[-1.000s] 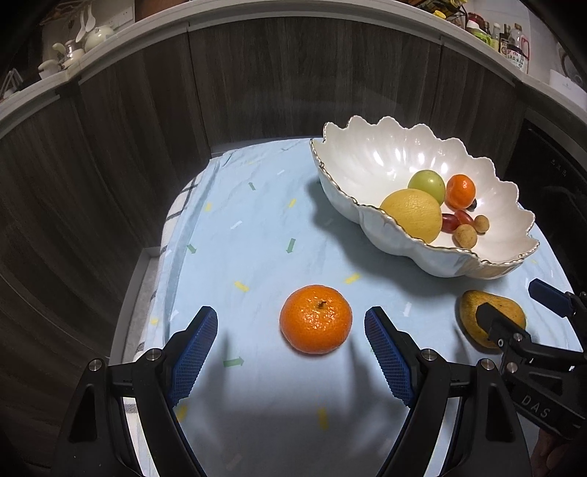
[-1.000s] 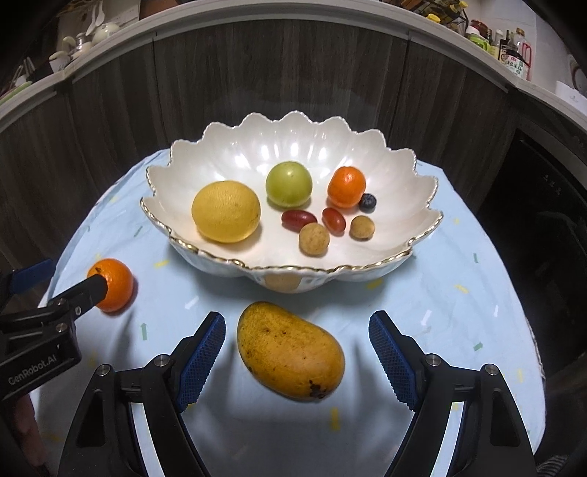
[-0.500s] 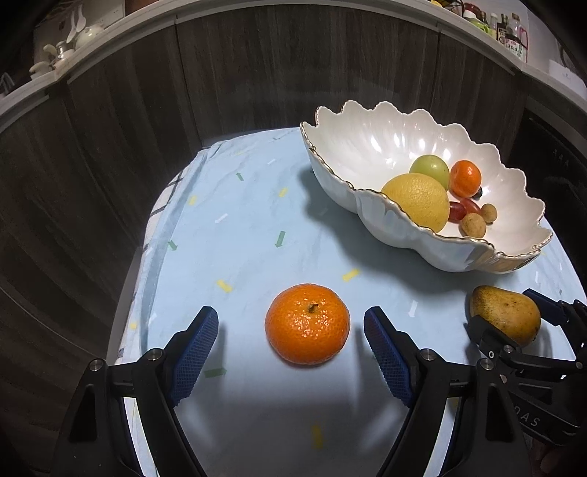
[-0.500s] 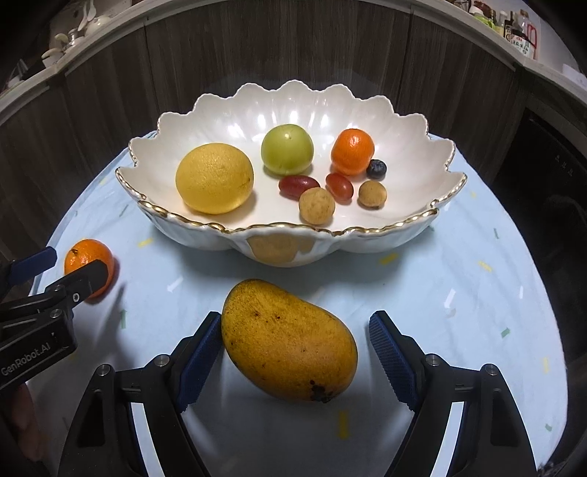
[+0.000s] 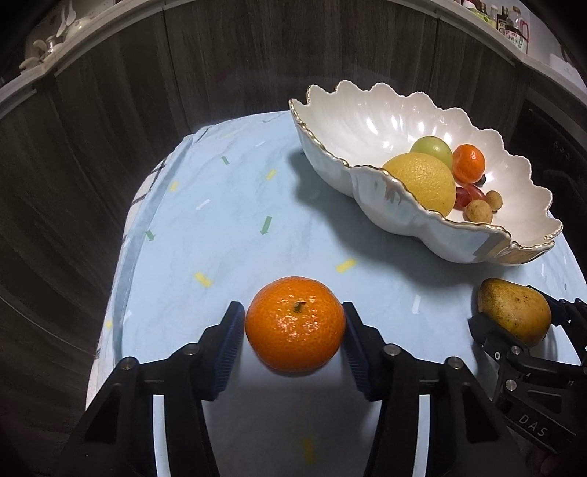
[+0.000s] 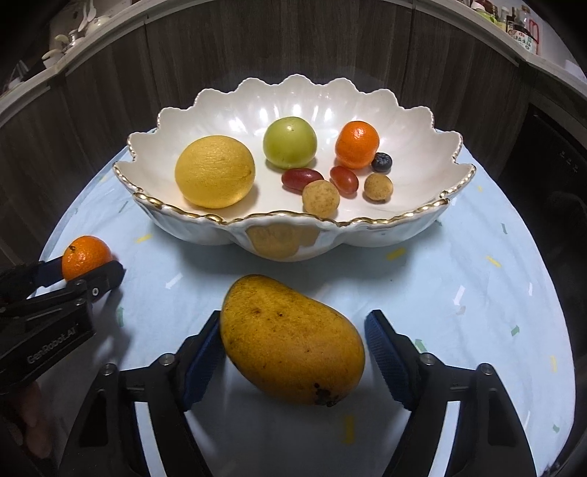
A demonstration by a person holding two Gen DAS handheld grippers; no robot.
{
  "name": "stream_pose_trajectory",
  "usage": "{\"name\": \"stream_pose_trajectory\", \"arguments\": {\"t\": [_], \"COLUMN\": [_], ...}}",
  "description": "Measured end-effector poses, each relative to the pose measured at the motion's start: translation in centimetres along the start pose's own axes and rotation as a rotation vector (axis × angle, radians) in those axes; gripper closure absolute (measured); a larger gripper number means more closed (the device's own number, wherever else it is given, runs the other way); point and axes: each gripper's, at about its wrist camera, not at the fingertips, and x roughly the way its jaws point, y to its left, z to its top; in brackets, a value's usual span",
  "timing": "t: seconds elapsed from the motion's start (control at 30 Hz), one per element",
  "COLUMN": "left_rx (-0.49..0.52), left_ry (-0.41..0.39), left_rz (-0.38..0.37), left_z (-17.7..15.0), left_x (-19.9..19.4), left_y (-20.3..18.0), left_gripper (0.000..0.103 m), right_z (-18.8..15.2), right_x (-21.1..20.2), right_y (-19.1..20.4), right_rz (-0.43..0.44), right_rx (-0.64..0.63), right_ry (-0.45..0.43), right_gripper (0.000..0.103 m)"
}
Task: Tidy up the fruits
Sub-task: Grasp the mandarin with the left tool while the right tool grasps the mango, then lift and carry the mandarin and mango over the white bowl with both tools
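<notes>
My left gripper [image 5: 293, 323] is shut on an orange mandarin [image 5: 295, 329], its blue pads touching both sides; it also shows in the right wrist view [image 6: 86, 257]. My right gripper [image 6: 293, 348] straddles a yellow mango [image 6: 291, 339]; the left pad touches it and a small gap shows at the right pad. The mango also shows in the left wrist view [image 5: 513, 315]. The white scalloped bowl [image 6: 403, 106] holds a yellow citrus [image 6: 214, 170], a green fruit [image 6: 290, 141], a small orange [image 6: 356, 144] and several small fruits.
A light blue cloth [image 5: 220, 227] covers the round table. Dark wood panels stand behind the bowl. The table's left edge drops off beside the mandarin. Shelves with jars sit at the upper right [image 6: 521, 29].
My left gripper moved forward and closed its fingers onto the mandarin. My right gripper moved forward around the mango and narrowed its fingers.
</notes>
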Motion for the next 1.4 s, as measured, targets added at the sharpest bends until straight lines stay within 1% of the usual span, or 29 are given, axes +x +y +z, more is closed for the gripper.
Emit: {"name": "stream_pose_trajectory", "arguments": {"t": [0.03, 0.33, 0.53, 1.07, 1.4], "left_rx": [0.002, 0.000, -0.012, -0.024, -0.022], "left_ry": [-0.001, -0.015, -0.022, -0.041, -0.061], "left_rz": [-0.004, -0.004, 0.000, 0.008, 0.008], "left_z": [0.0, -0.1, 0.0, 0.1, 0.8], "left_x": [0.0, -0.7, -1.7, -4.5, -6.1], "left_y": [0.0, -0.1, -0.2, -1.1, -2.3], "left_gripper": [0.055, 0.057, 0.057, 0.057, 0.057], "right_z": [0.0, 0.1, 0.0, 0.6, 1.1], "right_x": [0.0, -0.3, -0.8, -4.1, -5.9], "right_y": [0.1, 0.1, -0.2, -0.8, -1.6], "right_rz": [0.004, 0.019, 0.028, 0.050, 0.053], "right_rx": [-0.006, -0.004, 0.001, -0.001, 0.001], "right_ry": [-0.003, -0.005, -0.005, -0.056, -0.090], "right_gripper": [0.037, 0.039, 0.040, 0.040, 0.040]}}
